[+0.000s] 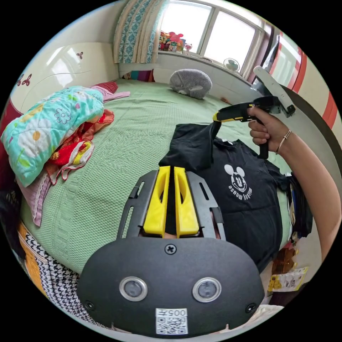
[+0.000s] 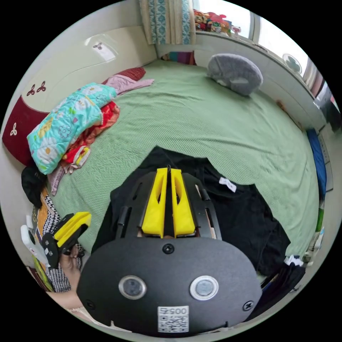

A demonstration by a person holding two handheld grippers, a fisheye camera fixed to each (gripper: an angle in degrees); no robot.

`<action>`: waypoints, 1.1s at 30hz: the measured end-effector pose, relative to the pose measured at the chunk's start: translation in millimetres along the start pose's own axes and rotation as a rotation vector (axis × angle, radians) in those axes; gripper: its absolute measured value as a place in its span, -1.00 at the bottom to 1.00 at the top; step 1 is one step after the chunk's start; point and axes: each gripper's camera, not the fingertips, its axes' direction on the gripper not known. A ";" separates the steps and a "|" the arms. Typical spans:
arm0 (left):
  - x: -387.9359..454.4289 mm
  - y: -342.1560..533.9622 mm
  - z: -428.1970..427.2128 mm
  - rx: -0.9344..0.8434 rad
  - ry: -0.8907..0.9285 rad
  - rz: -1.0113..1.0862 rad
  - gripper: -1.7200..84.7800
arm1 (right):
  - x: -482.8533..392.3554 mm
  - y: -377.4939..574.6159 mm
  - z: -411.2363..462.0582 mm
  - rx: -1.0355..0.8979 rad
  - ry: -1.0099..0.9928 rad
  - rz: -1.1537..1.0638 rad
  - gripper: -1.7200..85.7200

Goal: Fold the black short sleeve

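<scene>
On the green bed [image 1: 117, 149], seen from the left gripper view, the black short sleeve [image 1: 235, 199] lies logo up; the right gripper [image 1: 216, 117] pinches its folded-over sleeve, while the left gripper [image 1: 170, 170] hangs nearly closed, holding nothing. From the right gripper view, its jaws nip black cloth at their tips; the left gripper sits low beside the bed edge, jaws together
</scene>
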 end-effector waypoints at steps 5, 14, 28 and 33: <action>18.9 0.5 4.5 0.012 0.018 0.004 -0.87 | 33.8 18.2 19.4 -0.125 0.120 0.066 -0.88; 74.5 -20.9 73.4 -0.062 0.147 0.056 -0.86 | 42.7 13.9 30.5 -0.152 0.062 -0.011 -0.84; 62.5 -44.6 147.6 -0.124 -0.146 -0.145 -0.97 | 82.2 18.5 33.8 -0.090 -0.021 0.023 -0.92; 86.7 -45.7 127.5 -0.071 -0.143 -0.125 -0.97 | 111.9 57.1 -12.7 -0.031 0.024 -0.045 -0.89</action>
